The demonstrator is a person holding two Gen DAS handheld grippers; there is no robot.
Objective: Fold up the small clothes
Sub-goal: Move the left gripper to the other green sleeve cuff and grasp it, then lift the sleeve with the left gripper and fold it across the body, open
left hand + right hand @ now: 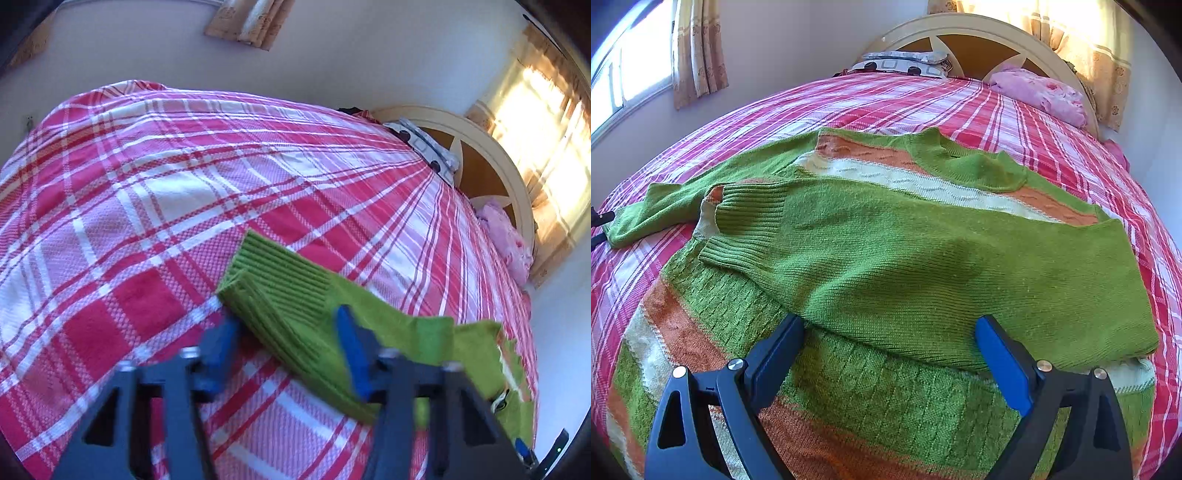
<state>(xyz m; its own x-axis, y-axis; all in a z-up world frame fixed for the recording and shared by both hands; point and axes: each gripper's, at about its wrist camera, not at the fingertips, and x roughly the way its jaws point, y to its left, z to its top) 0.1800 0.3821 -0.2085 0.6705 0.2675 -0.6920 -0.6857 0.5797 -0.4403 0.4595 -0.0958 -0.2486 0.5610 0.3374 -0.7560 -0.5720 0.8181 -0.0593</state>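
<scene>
Left wrist view: blurred left fingers (288, 343) straddle the sweater's ribbed cuff (273, 288) on the plaid bed (147, 177), grip unclear, so it may slip out; right fingers (890, 354) hang spread over the folded sleeve (923, 266); no writing readable.

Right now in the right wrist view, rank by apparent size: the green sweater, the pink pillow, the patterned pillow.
1. green sweater, by far the largest.
2. pink pillow and patterned pillow: they look similar; both lie far off at the headboard, so I won't rank them.
</scene>
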